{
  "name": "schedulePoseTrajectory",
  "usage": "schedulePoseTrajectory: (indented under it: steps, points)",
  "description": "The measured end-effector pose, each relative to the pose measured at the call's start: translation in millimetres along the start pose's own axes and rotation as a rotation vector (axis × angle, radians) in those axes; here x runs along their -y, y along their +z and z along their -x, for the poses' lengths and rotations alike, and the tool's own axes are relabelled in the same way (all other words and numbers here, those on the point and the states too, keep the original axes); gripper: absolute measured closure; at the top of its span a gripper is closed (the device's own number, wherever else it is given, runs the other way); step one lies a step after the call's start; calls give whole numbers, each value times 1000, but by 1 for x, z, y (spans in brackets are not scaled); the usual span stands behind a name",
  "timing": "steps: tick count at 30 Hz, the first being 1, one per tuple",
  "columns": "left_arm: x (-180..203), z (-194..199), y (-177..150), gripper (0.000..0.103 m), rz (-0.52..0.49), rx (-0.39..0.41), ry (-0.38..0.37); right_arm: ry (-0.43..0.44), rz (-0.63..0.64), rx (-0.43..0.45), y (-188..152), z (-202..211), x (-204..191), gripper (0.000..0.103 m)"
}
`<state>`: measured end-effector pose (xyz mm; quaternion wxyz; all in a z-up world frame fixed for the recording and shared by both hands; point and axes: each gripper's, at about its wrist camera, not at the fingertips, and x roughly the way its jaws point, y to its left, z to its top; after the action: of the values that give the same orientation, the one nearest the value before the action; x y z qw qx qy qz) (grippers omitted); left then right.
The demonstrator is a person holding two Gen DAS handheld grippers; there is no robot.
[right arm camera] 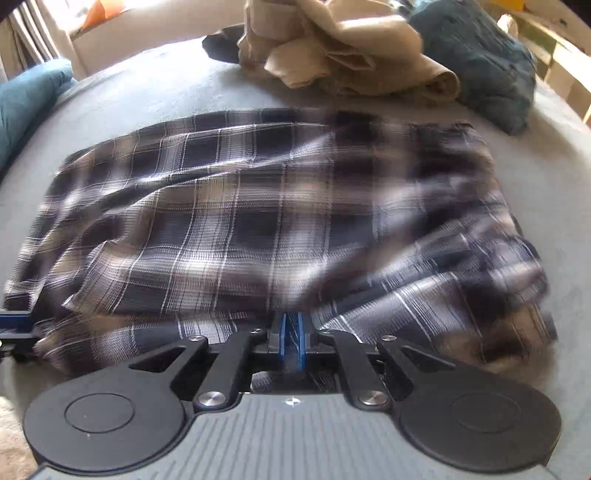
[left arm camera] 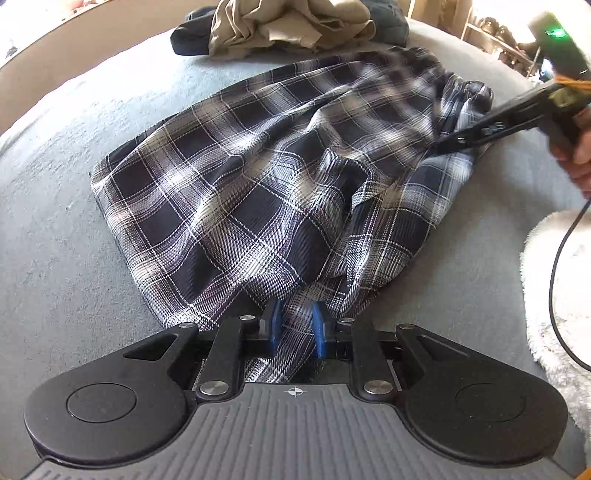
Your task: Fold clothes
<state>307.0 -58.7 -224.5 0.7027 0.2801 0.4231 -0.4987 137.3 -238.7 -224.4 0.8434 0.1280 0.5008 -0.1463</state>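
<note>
A navy, white and tan plaid garment (left arm camera: 236, 192) lies spread and rumpled on the grey bed cover (left arm camera: 55, 229). Its gathered waistband is at the far right in the left wrist view. My left gripper (left arm camera: 295, 326) is shut on a bunched edge of the cloth, which runs between its blue pads (left arm camera: 271, 325). My right gripper (left arm camera: 443, 144) pinches the waistband end, with a hand behind it. In the right wrist view the plaid garment (right arm camera: 236, 221) is blurred, and my right gripper (right arm camera: 291, 339) is shut on a thin fold of it. The left gripper's blue tip (right arm camera: 14, 321) shows at the left edge.
A heap of beige clothes (left arm camera: 288, 26) lies on a dark garment (left arm camera: 188, 37) at the far side of the bed. A teal bundle (right arm camera: 480, 62) sits to the right of the heap and a blue cushion (right arm camera: 26, 99) to the left. A white fluffy throw (left arm camera: 557, 295) and a black cable (left arm camera: 554, 280) are at the right.
</note>
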Motion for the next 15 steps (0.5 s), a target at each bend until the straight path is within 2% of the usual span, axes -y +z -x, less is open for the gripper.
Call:
schedulePoseTrajectory:
  steps: [4,9,12,15]
  points:
    - [2,8,5,85,-2,-9,8,17,-5,65,15,18,8,97]
    - [11,24,20,85,-17,35,14,65,39,140,48,10,11,96]
    - [18,22,35,85,-18,76,-3,123,75,123,59,0,7,96]
    - [28,2,54,85,-20,92,-31,158,84,91,69,-10,4,96]
